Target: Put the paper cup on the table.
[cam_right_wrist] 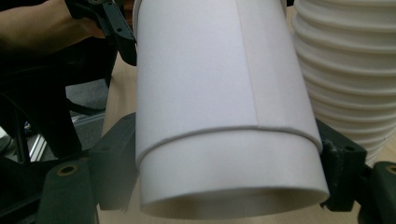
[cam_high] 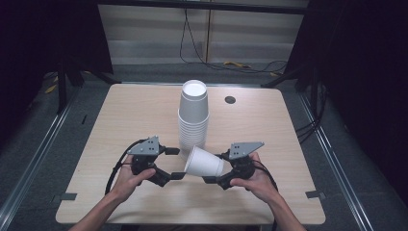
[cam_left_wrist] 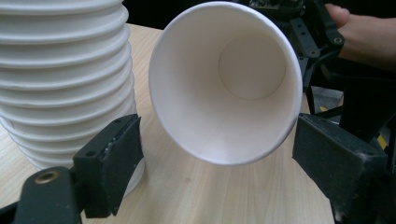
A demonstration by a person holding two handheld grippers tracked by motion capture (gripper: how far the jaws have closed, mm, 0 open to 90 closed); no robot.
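We've got one paper cup (cam_high: 204,162) clamped in the right gripper (cam_high: 215,168), gripped across its bottom end, lying on its side with the mouth pointing at the left gripper (cam_high: 175,163). In the right gripper view both pads press the cup walls, so that's a firm grasp. The cup is off the table (cam_high: 120,125), just in front of the stack of cups (cam_high: 193,120).

Our left gripper is released, jaws spread wide either side of the cup's rim but not touching it; one jaw sits just beside the stack.

Status as we read it: cup is separated from the stack and presented for a handover. Left: close the left jaws on the rim, let go on the right, then place the cup. Where it goes, we can't tell.
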